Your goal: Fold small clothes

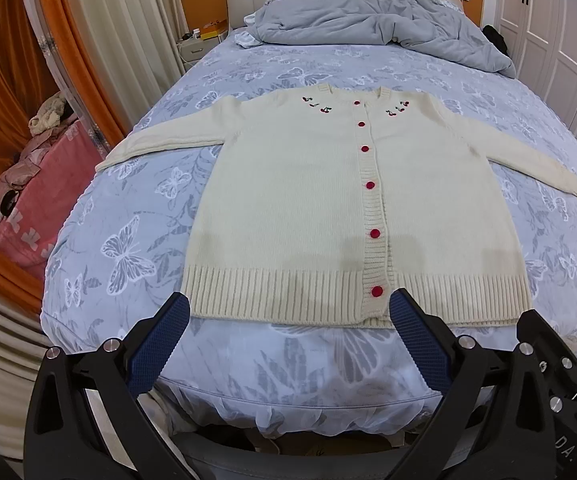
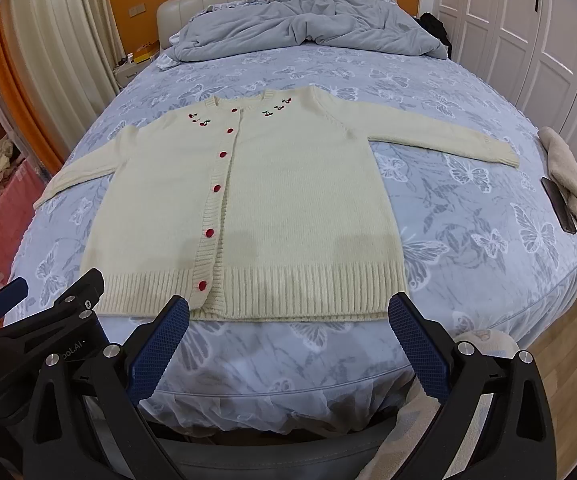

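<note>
A cream knitted cardigan (image 1: 288,208) with red buttons and cherry embroidery lies flat, face up, on the bed (image 1: 136,208), both sleeves spread out. It also shows in the right wrist view (image 2: 308,200). My left gripper (image 1: 290,308) is open and empty, hovering at the cardigan's ribbed hem, left of the button band. My right gripper (image 2: 288,308) is open and empty at the hem, right of the button band. Both sit near the foot of the bed.
A crumpled grey-blue duvet (image 1: 368,12) lies at the headboard. A beige cloth (image 2: 572,184) and a dark flat object (image 2: 558,204) lie at the bed's right edge. White wardrobes (image 2: 528,40) stand right; curtains and a pink-covered pile (image 1: 36,200) stand left.
</note>
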The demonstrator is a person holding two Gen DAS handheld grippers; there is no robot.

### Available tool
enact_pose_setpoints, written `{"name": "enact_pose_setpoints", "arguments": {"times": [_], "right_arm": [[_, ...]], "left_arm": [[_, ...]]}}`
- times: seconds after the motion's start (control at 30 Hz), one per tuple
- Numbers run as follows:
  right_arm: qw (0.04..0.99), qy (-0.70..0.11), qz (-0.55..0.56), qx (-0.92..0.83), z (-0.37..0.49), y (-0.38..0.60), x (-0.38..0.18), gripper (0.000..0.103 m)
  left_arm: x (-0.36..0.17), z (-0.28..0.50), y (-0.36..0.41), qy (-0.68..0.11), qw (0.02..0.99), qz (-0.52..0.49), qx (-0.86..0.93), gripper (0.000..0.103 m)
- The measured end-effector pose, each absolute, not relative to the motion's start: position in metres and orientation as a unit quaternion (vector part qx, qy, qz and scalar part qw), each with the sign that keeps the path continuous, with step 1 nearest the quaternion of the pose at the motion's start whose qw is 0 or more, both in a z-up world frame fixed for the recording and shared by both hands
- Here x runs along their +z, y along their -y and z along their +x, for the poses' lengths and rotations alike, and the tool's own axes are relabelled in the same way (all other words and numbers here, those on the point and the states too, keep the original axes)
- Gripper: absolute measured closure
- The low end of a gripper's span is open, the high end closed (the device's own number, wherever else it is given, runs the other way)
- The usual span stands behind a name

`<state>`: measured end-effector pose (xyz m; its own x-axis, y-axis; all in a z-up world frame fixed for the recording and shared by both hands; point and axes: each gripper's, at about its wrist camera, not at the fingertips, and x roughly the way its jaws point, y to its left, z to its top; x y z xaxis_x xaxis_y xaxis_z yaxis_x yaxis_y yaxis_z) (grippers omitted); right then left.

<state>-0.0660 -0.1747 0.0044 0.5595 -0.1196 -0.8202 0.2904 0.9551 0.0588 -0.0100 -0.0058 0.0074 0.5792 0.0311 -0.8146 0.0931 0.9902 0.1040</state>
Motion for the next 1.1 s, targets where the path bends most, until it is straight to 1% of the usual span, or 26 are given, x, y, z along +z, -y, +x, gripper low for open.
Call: {"name": "enact_pose_setpoints", "arguments": {"times": [1.1], "right_arm": [[0.877, -0.456, 0.094, -0.117, -0.0654, 0.1723, 0.0054, 0.005]], "left_arm": [[0.0119, -0.0091, 0.0034, -0.457, 0.887, 0.069, -0.014, 0.006]]}}
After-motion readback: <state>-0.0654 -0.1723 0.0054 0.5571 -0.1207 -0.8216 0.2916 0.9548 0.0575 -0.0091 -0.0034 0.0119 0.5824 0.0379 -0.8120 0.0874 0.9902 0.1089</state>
